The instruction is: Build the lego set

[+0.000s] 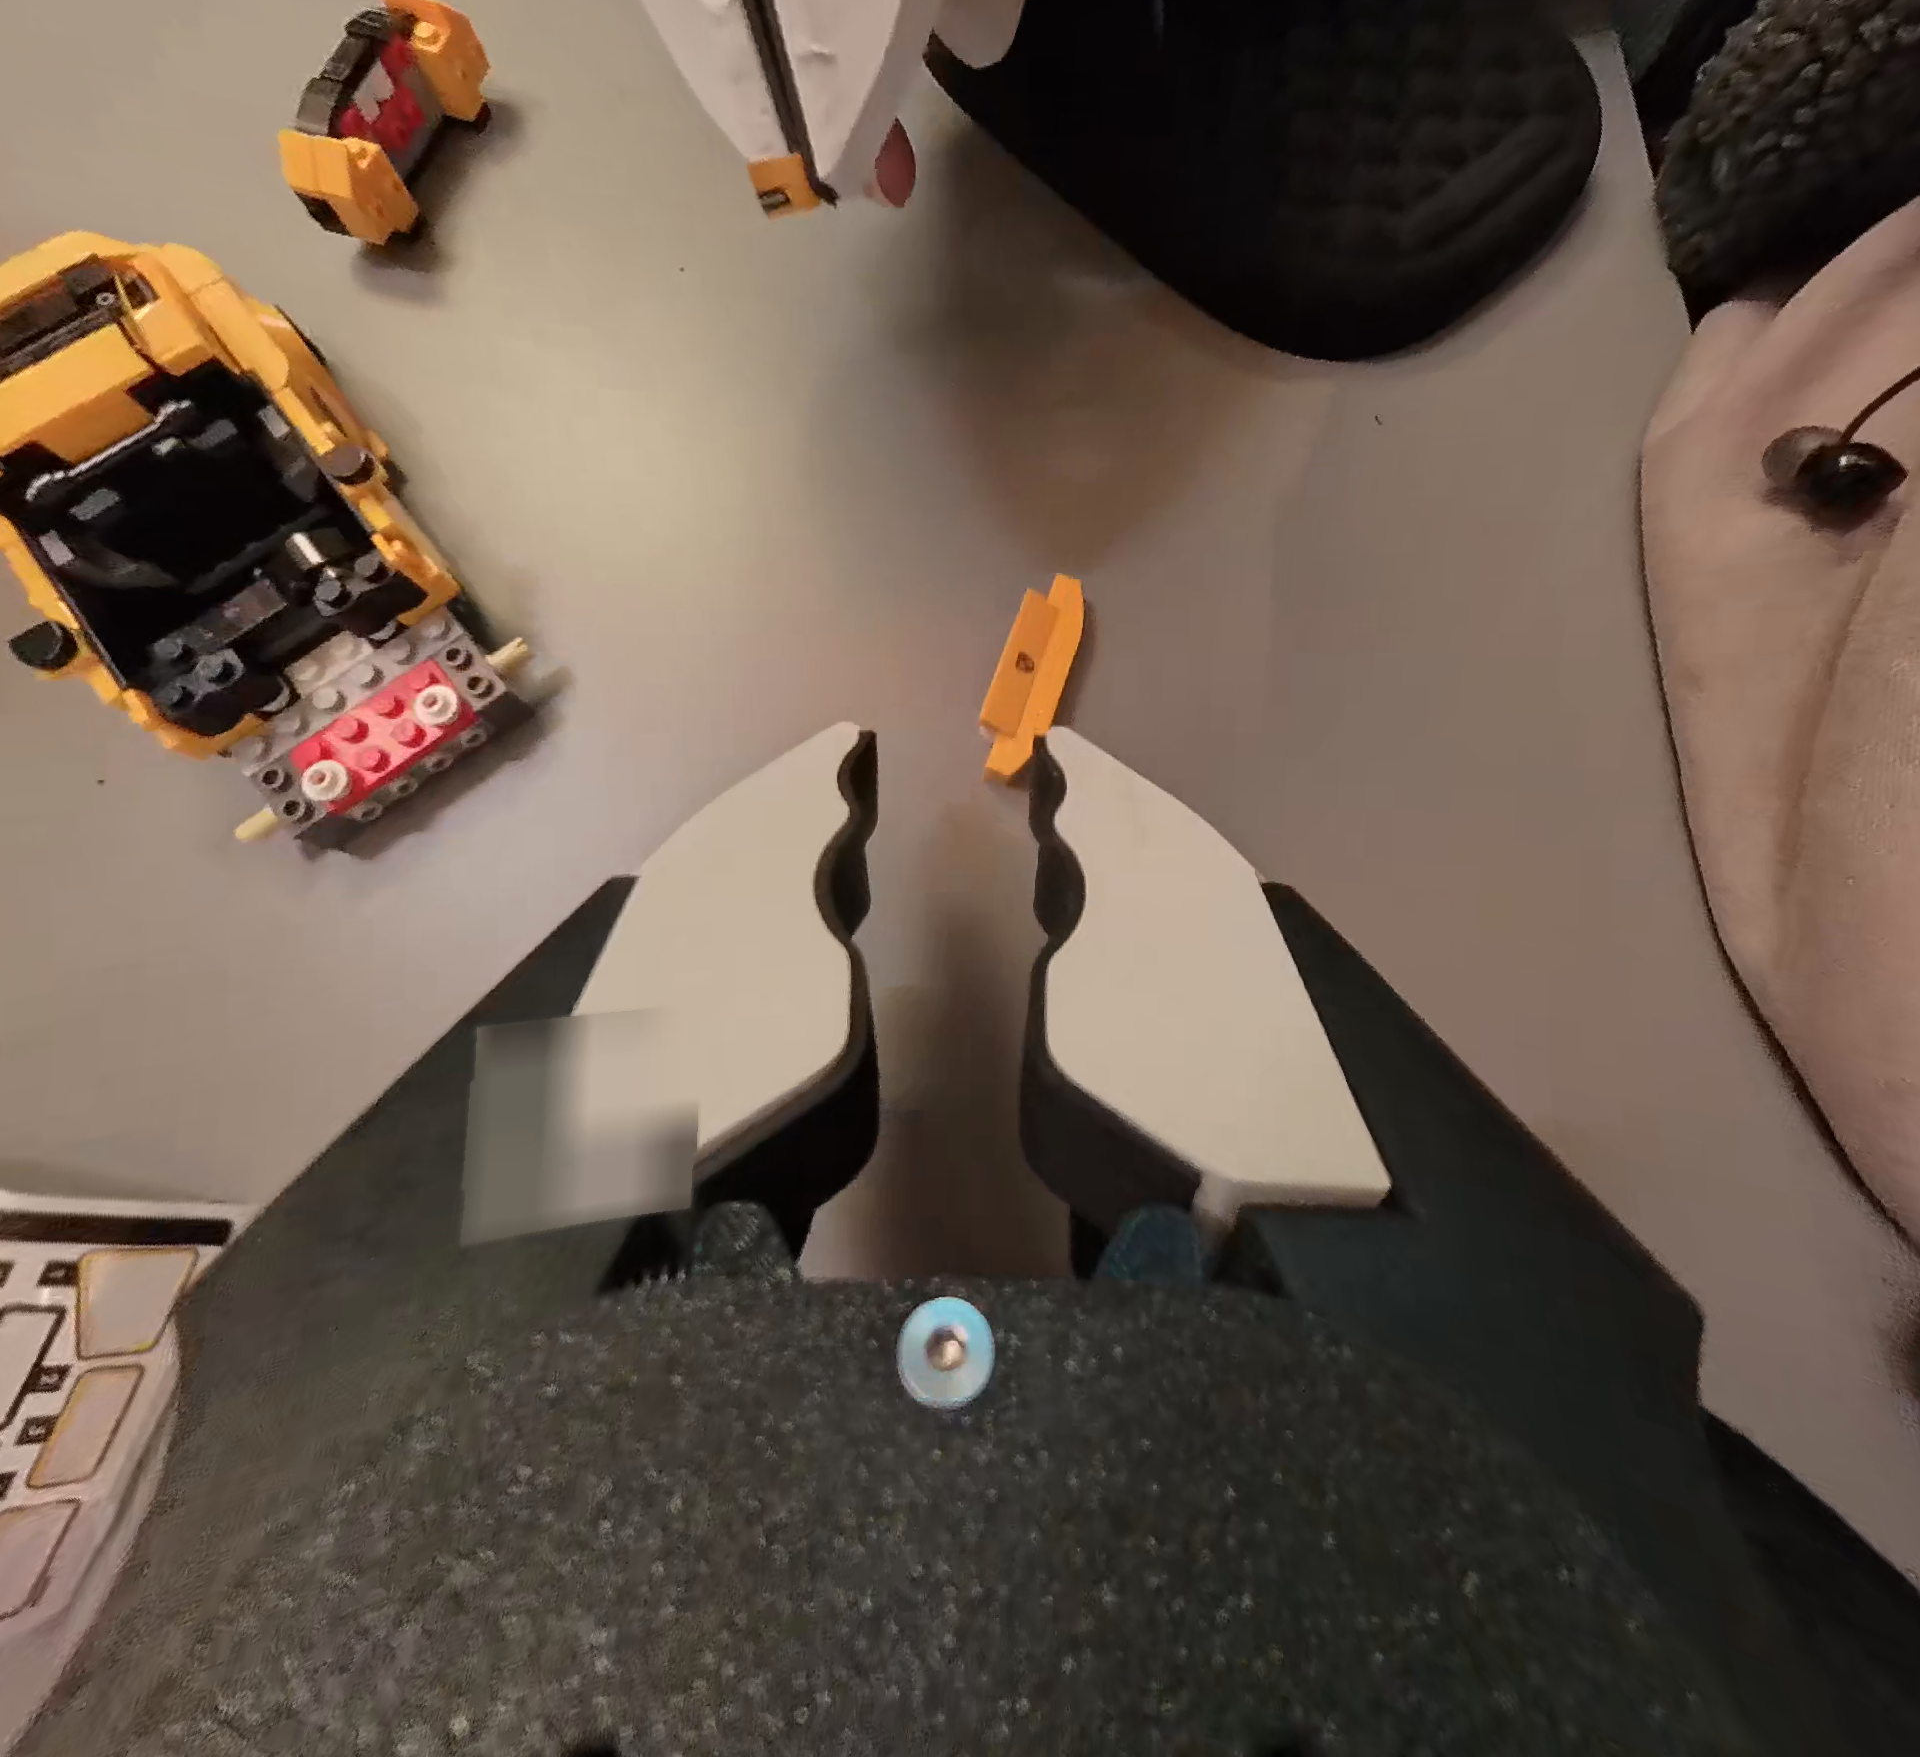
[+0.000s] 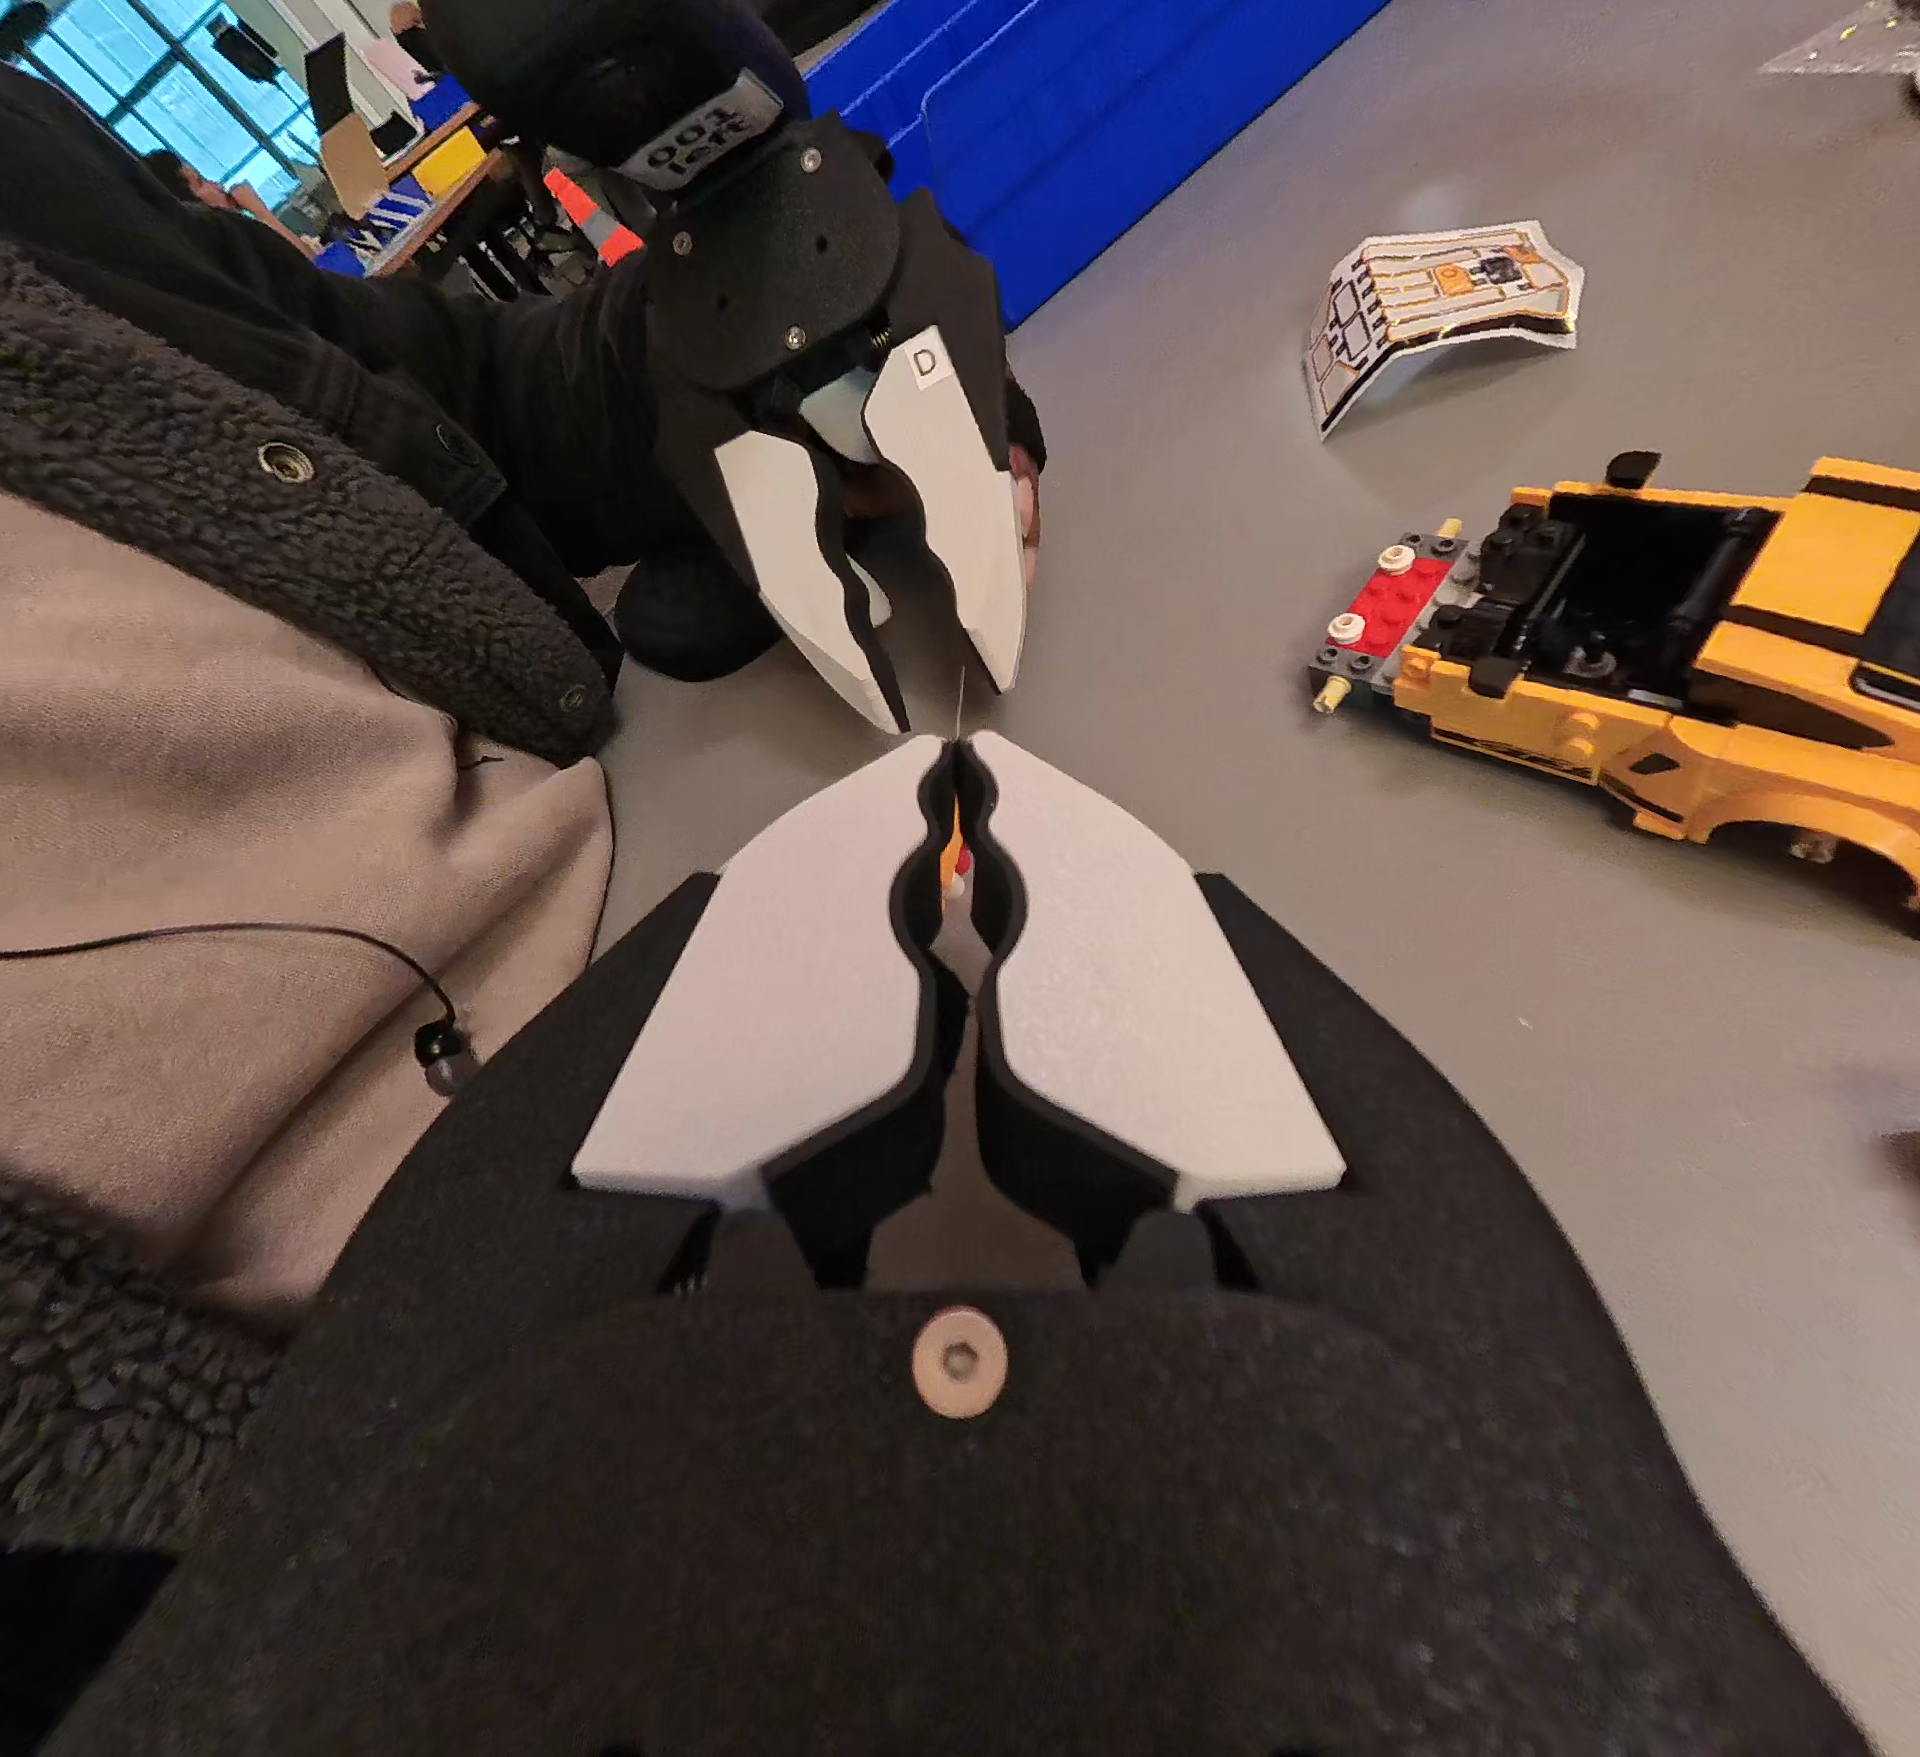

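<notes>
My left claw [image 1: 954,743] stands part open with nothing between its fingers, low over the grey tabletop [image 1: 727,419]; just beyond its right fingertip [image 1: 1049,751] lies a flat orange piece [image 1: 1034,673], its near end touching or almost touching that tip, I cannot tell which; to the left sits the yellow car [image 1: 197,502], roof off, black inside, red plate at its near end; a sticker sheet [image 1: 73,1344] shows at my lower left; farther left of centre lies a small orange, black and red sub-build [image 1: 384,112]; at the top my right claw [image 1: 800,185] comes in, pinched on a small orange brick [image 1: 781,186].

From the right wrist, that claw [image 2: 956,746] is nearly closed, a sliver of orange and red [image 2: 954,860] showing in the gap; just past it hangs the left claw [image 2: 951,705], tips apart; the car [image 2: 1662,668] rests to the right, the sheet [image 2: 1444,305] curled behind it, blue bins [image 2: 1143,76] farther back.
</notes>
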